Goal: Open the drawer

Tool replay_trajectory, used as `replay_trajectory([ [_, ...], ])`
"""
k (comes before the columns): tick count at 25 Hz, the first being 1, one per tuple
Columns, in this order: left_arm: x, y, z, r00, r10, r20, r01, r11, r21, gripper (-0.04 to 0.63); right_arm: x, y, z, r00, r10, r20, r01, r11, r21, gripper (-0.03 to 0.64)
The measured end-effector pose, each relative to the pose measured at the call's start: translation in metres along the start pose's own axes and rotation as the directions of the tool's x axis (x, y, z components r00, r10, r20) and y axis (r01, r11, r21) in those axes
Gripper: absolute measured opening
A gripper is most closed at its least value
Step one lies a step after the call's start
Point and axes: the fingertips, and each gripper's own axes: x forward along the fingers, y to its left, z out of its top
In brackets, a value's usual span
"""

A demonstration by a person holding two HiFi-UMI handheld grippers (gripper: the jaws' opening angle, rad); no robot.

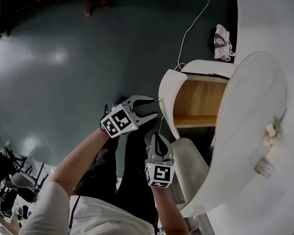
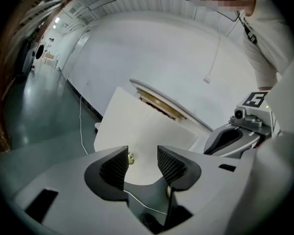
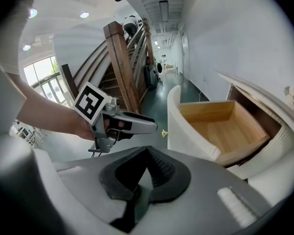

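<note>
The drawer (image 1: 198,102) stands pulled out of the white rounded cabinet, its bare wooden inside showing behind a curved white front (image 1: 167,99). My left gripper (image 1: 156,110) is at that front. In the left gripper view it (image 2: 142,163) is open, and the small brass knob (image 2: 131,157) sits between the pads near the left one, untouched. My right gripper (image 1: 158,137) hangs just below, pointing towards the drawer. Its jaws (image 3: 146,155) are shut with nothing in them. From there I see the open drawer (image 3: 213,126), the knob (image 3: 163,132) and the left gripper (image 3: 132,124).
The cabinet's white top (image 1: 255,131) carries a small flower sprig (image 1: 272,131) and a tag. A white cable (image 1: 196,23) runs over the dark floor to a crumpled cloth (image 1: 223,42). A ribbed white seat (image 1: 188,165) is below the drawer. A wooden staircase (image 3: 120,58) rises behind.
</note>
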Motion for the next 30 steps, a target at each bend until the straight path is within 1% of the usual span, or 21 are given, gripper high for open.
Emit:
replay_trajectory([
  [5, -0.023, -0.006, 0.032, 0.999, 0.044, 0.014, -0.044, 0.999, -0.003, 0.173, -0.023, -0.004, 0.026, 1.0, -0.015, 0.015, 0.015, 1.0, -0.003, 0.011],
  [8, -0.037, -0.014, 0.052, 0.998, 0.069, -0.004, -0.069, 0.998, 0.001, 0.173, -0.042, -0.005, 0.042, 0.999, -0.036, 0.021, 0.036, 0.999, 0.001, 0.011],
  [12, -0.053, -0.029, 0.081, 0.998, 0.06, -0.005, -0.06, 0.998, -0.017, 0.173, -0.062, -0.007, 0.077, 0.998, -0.051, 0.048, 0.051, 0.999, 0.001, 0.011],
  [14, -0.06, -0.044, 0.096, 0.999, 0.053, -0.009, -0.053, 0.998, -0.015, 0.173, -0.076, -0.009, 0.092, 0.997, -0.054, 0.062, 0.051, 0.998, 0.045, 0.011],
  [16, -0.068, -0.058, 0.114, 0.999, 0.049, -0.014, -0.049, 0.999, 0.002, 0.173, -0.09, -0.012, 0.109, 0.995, -0.066, 0.08, 0.059, 0.994, 0.09, 0.011],
  [18, -0.077, -0.071, 0.133, 0.999, 0.046, -0.013, -0.046, 0.999, 0.02, 0.173, -0.103, -0.015, 0.125, 0.991, -0.085, 0.1, 0.073, 0.991, 0.111, 0.011],
  [22, -0.098, -0.095, 0.168, 0.999, 0.041, -0.006, -0.041, 0.999, 0.026, 0.172, -0.13, -0.021, 0.158, 0.984, -0.112, 0.136, 0.098, 0.989, 0.108, 0.011],
  [24, -0.108, -0.106, 0.183, 1.0, 0.022, 0.002, -0.022, 1.0, 0.009, 0.172, -0.144, -0.022, 0.174, 0.982, -0.12, 0.149, 0.103, 0.988, 0.112, 0.011],
  [26, -0.116, -0.117, 0.198, 1.0, 0.002, 0.012, -0.003, 1.0, 0.005, 0.172, -0.158, -0.022, 0.19, 0.978, -0.122, 0.168, 0.099, 0.986, 0.137, 0.011],
  [28, -0.125, -0.126, 0.214, 1.0, -0.006, 0.015, 0.005, 1.0, 0.021, 0.169, -0.173, -0.022, 0.205, 0.973, -0.13, 0.189, 0.103, 0.984, 0.147, 0.011],
  [30, -0.135, -0.135, 0.23, 1.0, -0.008, 0.016, 0.007, 0.999, 0.047, 0.159, -0.188, -0.02, 0.217, 0.968, -0.14, 0.208, 0.114, 0.984, 0.134, 0.011],
])
